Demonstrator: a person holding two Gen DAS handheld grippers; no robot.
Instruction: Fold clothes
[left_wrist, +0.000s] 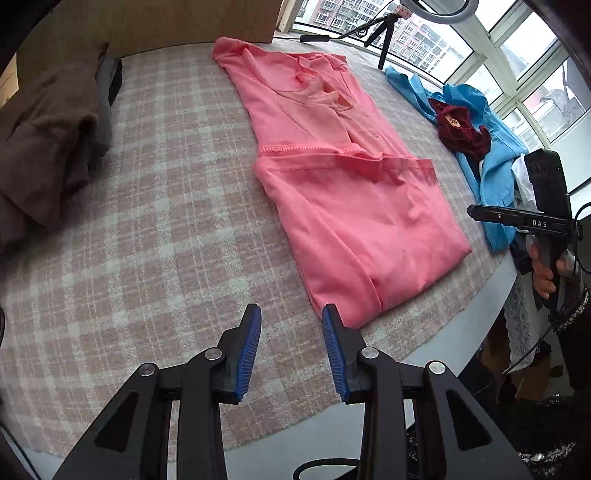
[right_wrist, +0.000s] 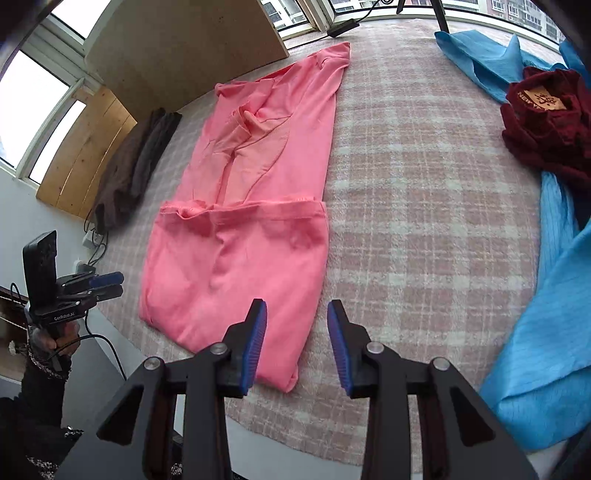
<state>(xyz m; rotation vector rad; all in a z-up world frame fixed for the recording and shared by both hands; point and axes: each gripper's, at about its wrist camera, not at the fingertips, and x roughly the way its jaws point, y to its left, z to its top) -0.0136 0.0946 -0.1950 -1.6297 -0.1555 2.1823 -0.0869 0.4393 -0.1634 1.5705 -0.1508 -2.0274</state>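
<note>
A pink shirt (left_wrist: 351, 206) lies flat on the checked cloth (left_wrist: 147, 229), with its lower half folded up over the body and the collar at the far end. My left gripper (left_wrist: 291, 314) hovers open just off the shirt's near left corner, with nothing between its blue pads. In the right wrist view the same shirt (right_wrist: 240, 258) stretches away from me. My right gripper (right_wrist: 295, 314) is open above its near right corner, with the pads clear of the fabric. The left gripper (right_wrist: 112, 285) shows at the left edge there, held in a hand.
A folded brown garment (left_wrist: 48, 147) lies at the left. A blue garment (right_wrist: 546, 332) and a dark red one (right_wrist: 546, 122) are heaped at the right. A tripod (left_wrist: 384, 37) and a board (right_wrist: 177, 48) stand at the back by the windows. The table's white rim (left_wrist: 461, 332) curves close by.
</note>
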